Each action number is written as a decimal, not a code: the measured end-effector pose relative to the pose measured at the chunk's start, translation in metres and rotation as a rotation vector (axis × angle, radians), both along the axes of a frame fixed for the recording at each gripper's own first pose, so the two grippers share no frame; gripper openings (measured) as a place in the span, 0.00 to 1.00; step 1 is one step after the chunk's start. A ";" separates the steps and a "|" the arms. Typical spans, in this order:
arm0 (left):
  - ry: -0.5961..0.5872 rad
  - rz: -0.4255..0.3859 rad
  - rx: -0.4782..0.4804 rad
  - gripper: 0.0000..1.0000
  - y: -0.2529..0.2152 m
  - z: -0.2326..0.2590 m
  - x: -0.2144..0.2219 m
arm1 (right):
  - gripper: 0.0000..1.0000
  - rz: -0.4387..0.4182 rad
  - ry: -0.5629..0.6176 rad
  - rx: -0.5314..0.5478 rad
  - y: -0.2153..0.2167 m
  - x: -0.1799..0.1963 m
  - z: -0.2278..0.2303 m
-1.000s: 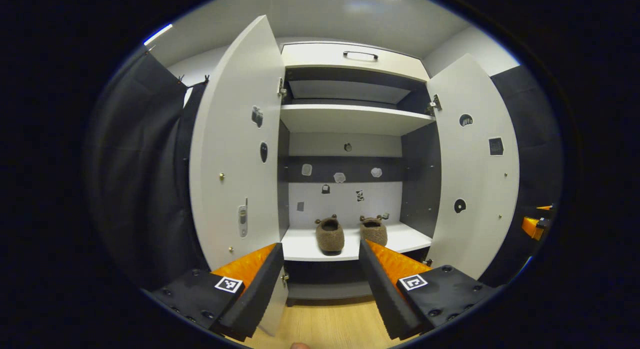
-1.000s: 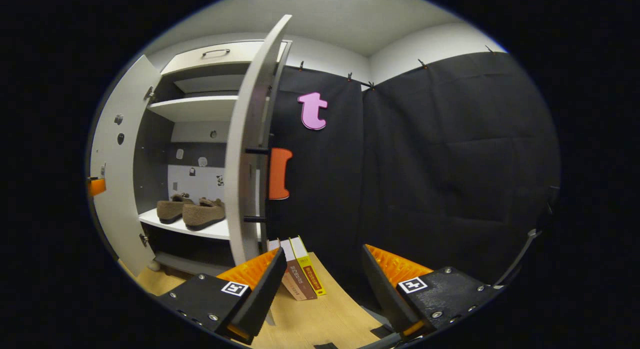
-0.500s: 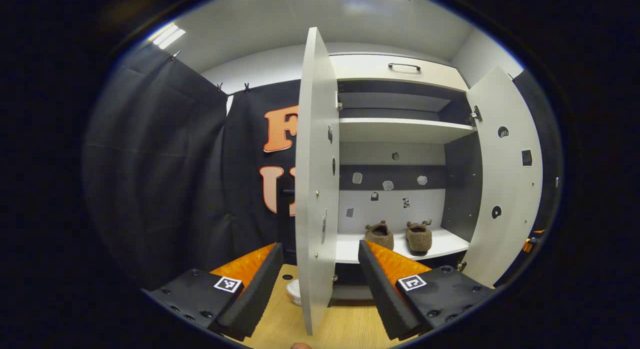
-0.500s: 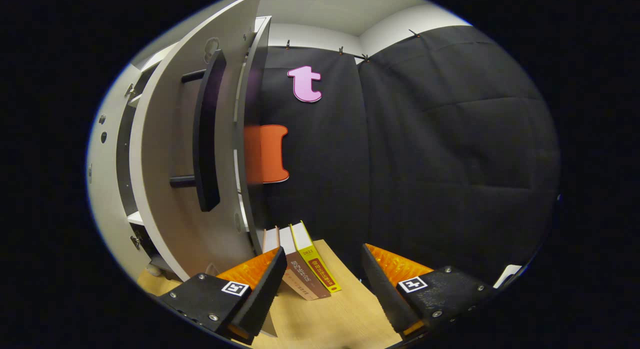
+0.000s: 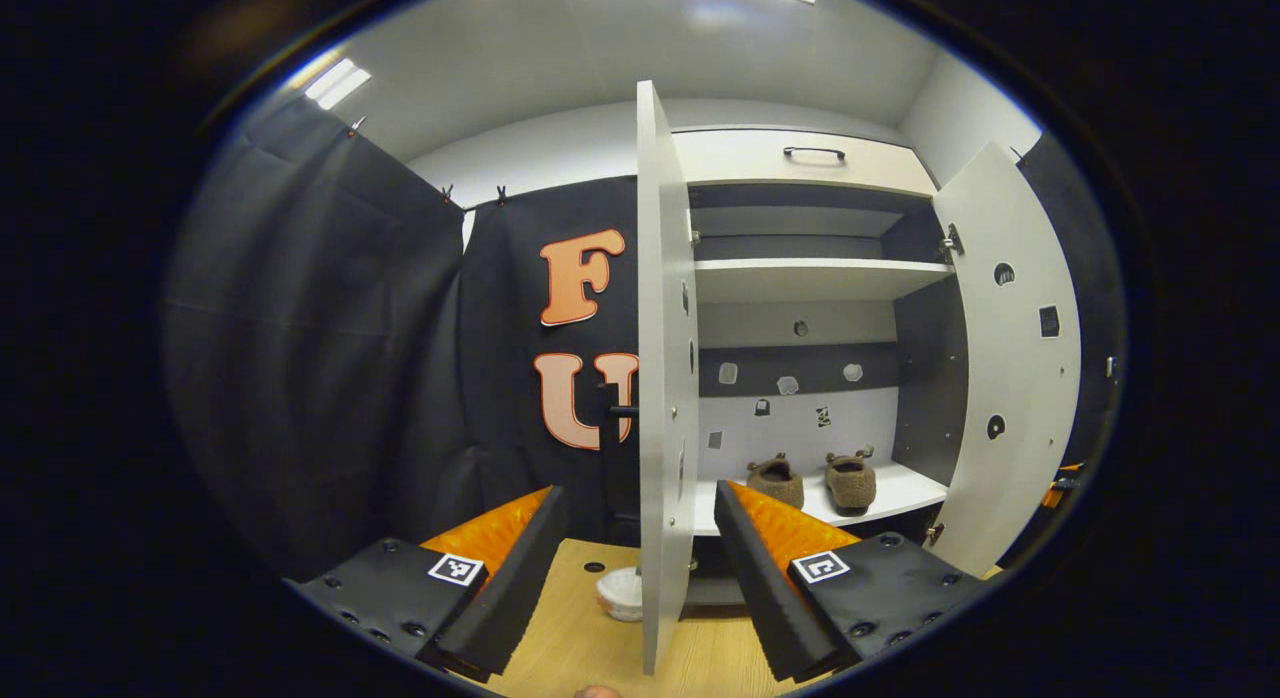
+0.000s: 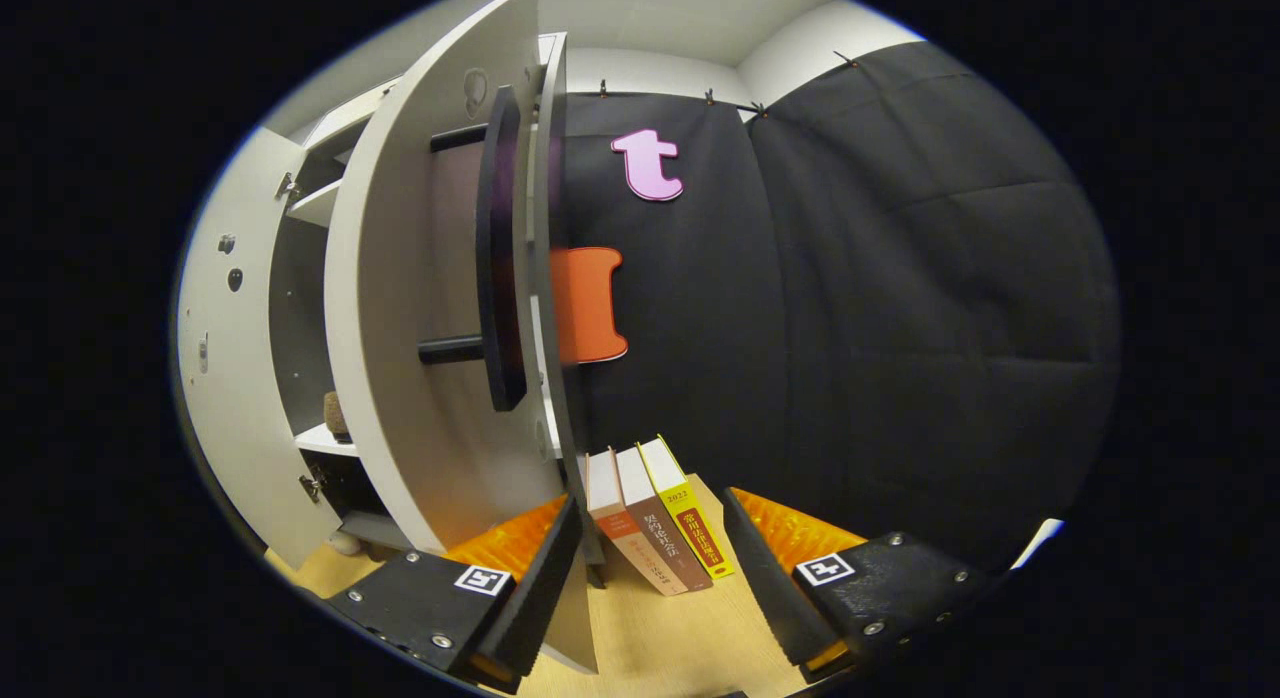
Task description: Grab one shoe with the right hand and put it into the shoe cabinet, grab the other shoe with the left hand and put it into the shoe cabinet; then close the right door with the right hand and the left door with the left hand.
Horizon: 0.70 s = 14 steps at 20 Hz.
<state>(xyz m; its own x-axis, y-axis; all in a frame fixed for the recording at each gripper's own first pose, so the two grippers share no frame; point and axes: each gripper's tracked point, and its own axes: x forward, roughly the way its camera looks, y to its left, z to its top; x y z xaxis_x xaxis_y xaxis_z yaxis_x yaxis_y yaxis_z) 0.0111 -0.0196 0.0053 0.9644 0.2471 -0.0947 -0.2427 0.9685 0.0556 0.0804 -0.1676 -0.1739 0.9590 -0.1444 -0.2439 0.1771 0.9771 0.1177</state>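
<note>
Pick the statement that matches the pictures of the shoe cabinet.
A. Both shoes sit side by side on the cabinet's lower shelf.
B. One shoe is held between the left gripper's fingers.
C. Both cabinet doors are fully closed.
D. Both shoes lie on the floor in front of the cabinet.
A: in the left gripper view the two brown shoes rest side by side on the lower shelf, behind open doors.

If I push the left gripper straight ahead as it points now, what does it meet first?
Most likely the left door, seen edge-on between the open fingers of the left gripper. Its edge stands right in the line, well before the shoes on the shelf. Depth to it is unclear.
</note>
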 end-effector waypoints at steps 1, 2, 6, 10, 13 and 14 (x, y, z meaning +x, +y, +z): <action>0.004 0.007 -0.009 0.96 0.005 -0.003 -0.002 | 0.88 0.015 0.002 -0.003 0.010 0.000 0.001; 0.004 0.016 -0.017 0.98 0.011 -0.004 -0.004 | 0.88 0.031 0.003 0.002 0.021 0.001 0.001; 0.003 0.038 -0.044 0.98 0.027 -0.010 -0.015 | 0.88 0.115 0.008 0.034 0.074 0.012 0.001; 0.005 0.062 -0.044 0.96 0.045 -0.012 -0.023 | 0.88 0.187 0.011 0.020 0.118 0.027 0.005; 0.012 0.084 -0.051 0.94 0.059 -0.015 -0.027 | 0.88 0.237 0.008 0.013 0.149 0.042 0.005; 0.016 0.091 -0.053 0.96 0.064 -0.017 -0.028 | 0.88 0.250 0.002 0.009 0.155 0.052 0.004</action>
